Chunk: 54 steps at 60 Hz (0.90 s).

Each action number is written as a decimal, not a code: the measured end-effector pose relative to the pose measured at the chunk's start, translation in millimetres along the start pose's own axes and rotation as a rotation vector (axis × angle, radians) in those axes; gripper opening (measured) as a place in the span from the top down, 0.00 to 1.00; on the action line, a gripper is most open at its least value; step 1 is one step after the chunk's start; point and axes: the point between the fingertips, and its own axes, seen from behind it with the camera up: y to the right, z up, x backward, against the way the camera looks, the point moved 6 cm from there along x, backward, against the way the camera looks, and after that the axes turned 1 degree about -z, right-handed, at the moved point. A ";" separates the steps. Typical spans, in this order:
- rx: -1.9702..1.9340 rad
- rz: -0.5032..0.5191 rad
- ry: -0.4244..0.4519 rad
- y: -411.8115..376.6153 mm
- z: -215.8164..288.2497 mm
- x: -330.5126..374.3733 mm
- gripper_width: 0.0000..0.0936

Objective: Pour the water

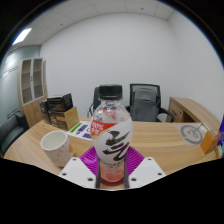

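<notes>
A clear plastic bottle (pixel 111 135) with a white cap, a red-and-white label and black brush lettering stands upright between my fingers. My gripper (pixel 112 172) is shut on the bottle, with both purple pads (pixel 89 160) pressed on its lower body. A white mug (pixel 57 148) stands on the wooden table (pixel 160 140) to the left of the bottle, just ahead of the left finger. The bottle's base is hidden between the fingers.
A small round white object (pixel 191 133) lies on the table to the right. Two black office chairs (pixel 146 101) stand behind the table. A cabinet with shelves (pixel 32 85) and a box (pixel 61 108) are at the left.
</notes>
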 end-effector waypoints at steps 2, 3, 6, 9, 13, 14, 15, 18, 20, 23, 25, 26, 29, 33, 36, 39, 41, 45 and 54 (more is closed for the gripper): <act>0.000 -0.004 0.003 -0.3 -1.0 1.3 0.63; -0.001 -0.005 0.005 -0.9 -1.2 1.7 0.61; 0.000 -0.011 0.002 -1.4 -0.9 0.2 0.56; 0.007 -0.014 -0.013 -1.0 -1.1 2.0 0.50; 0.020 -0.036 -0.057 0.5 -3.6 4.2 0.38; 0.025 -0.045 -0.068 1.5 -4.4 5.6 0.32; 0.030 -0.055 -0.078 2.2 -4.6 7.5 0.25; 0.041 -0.078 -0.091 1.4 -3.7 15.3 0.07; 0.044 -0.092 -0.091 0.3 -0.2 22.5 0.11; 0.053 -0.110 -0.092 -1.9 5.3 36.9 0.08; 0.052 -0.124 -0.099 -4.9 8.4 48.2 0.08; 0.051 -0.129 -0.102 -6.7 10.2 54.5 0.08; 0.047 -0.139 -0.111 -14.8 16.3 75.3 0.09; 0.036 -0.159 -0.131 -26.3 22.3 106.5 0.09; 0.028 -0.180 -0.143 -35.4 27.1 133.1 0.09; 0.021 -0.201 -0.156 -45.6 29.9 160.3 0.09; 0.014 -0.216 -0.167 -52.2 31.1 178.7 0.09; -0.003 -0.234 -0.187 -68.6 32.0 212.5 0.09; -0.020 -0.268 -0.206 -100.0 31.1 276.1 0.09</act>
